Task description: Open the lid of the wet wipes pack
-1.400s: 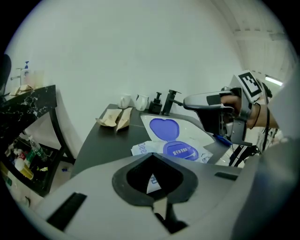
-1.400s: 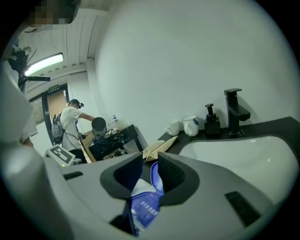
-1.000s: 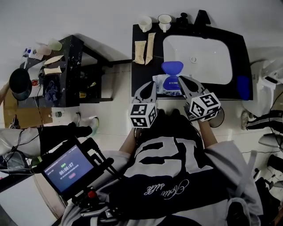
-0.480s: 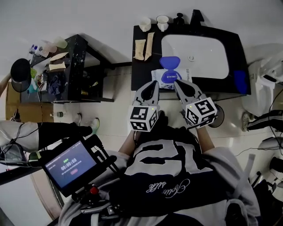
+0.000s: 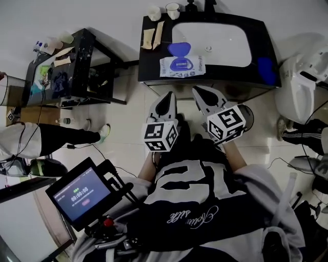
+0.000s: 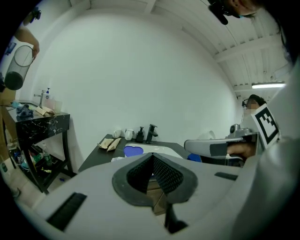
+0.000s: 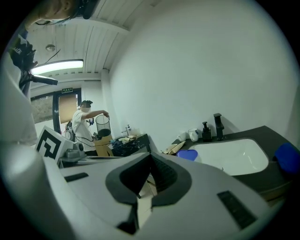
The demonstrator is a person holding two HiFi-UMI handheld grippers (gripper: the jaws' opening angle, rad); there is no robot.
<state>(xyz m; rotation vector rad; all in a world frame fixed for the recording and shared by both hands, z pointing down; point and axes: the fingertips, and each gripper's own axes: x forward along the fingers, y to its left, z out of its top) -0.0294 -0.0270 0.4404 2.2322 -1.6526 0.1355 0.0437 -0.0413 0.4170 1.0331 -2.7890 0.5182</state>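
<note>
The wet wipes pack (image 5: pixel 181 66) lies on the black counter (image 5: pixel 154 61) in front of the basin, with its blue lid (image 5: pixel 179 49) flipped up and open. From the left gripper view the blue lid (image 6: pixel 133 151) shows just over the jaws, and the right gripper view has the blue lid (image 7: pixel 187 154) beside the basin. My left gripper (image 5: pixel 170 95) and right gripper (image 5: pixel 196 90) hang side by side over the floor, well short of the counter's front edge. Both are shut with nothing between the jaws. The left gripper (image 6: pixel 152 155) and right gripper (image 7: pixel 150 154) show their pads meeting.
A white basin (image 5: pixel 212 43) is sunk in the counter, with a tap, cups (image 5: pixel 172 8), two tan sachets (image 5: pixel 152 33) and a blue sponge (image 5: pixel 266 69). A cluttered black side table (image 5: pixel 77 66) stands at the left, a toilet (image 5: pixel 302 87) at the right. A person (image 7: pixel 86 124) holds a wire basket.
Both grippers have drawn back from the pack and the counter towards my body and lifted a little. The pack stays on the counter with its lid open.
</note>
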